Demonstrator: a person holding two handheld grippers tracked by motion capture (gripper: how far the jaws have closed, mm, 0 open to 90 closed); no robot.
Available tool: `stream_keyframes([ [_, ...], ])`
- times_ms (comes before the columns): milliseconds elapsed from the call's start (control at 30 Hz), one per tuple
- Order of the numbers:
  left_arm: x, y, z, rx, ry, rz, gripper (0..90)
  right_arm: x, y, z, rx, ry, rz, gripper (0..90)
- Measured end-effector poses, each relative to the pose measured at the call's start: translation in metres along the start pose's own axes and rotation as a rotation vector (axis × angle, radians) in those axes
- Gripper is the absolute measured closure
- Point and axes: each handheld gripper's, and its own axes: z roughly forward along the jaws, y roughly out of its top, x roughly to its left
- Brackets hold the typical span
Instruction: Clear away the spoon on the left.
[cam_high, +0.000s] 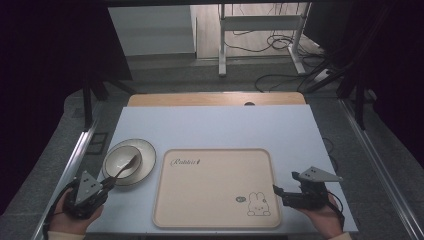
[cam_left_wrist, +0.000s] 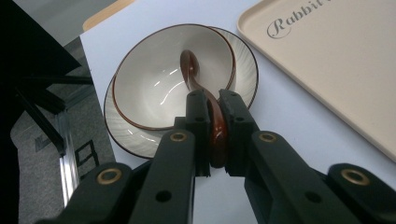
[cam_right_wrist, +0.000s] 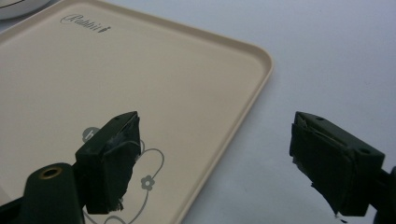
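- High view: the left tool is clenched on the handle end of a brown spoon, whose bowl end lies ahead of the tool inside the white bowl stacked on a plate. The spoon's long axis runs from the tool away and to the right, handle nearest the tool. The right tool is held released over the near right corner of the beige tray, nothing between its jaws.
- Left gripper view: the spoon is pinched between both pads, its handle arching over the bowl rim and its scoop pointing straight ahead, resting on the bowl's floor. A lift would best be made straight up first, so that the scoop clears the rim without the bowl being dragged off the plate; the grip should be kept firm, since the glazed handle is judged slippery.
- Right gripper view: the right tool stands wide apart, one jaw over the tray, the other over the pale surface.
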Motion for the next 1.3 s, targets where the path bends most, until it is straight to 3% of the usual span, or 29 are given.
stream_keyframes([
  [733, 0.014, 0.012, -0.028, -0.080, 0.015, -0.025, 84.4, 0.001, 0.000, 0.001, 0.009, -0.008, -0.005, 16.6],
  [1000, 0.018, 0.012, -0.033, -0.112, 0.011, -0.060, 84.4, 0.001, 0.000, 0.000, 0.007, -0.010, -0.006, 16.6],
  [1300, 0.018, 0.021, -0.040, -0.137, 0.016, -0.047, 84.4, 0.001, 0.000, 0.001, 0.009, -0.011, -0.005, 16.6],
])
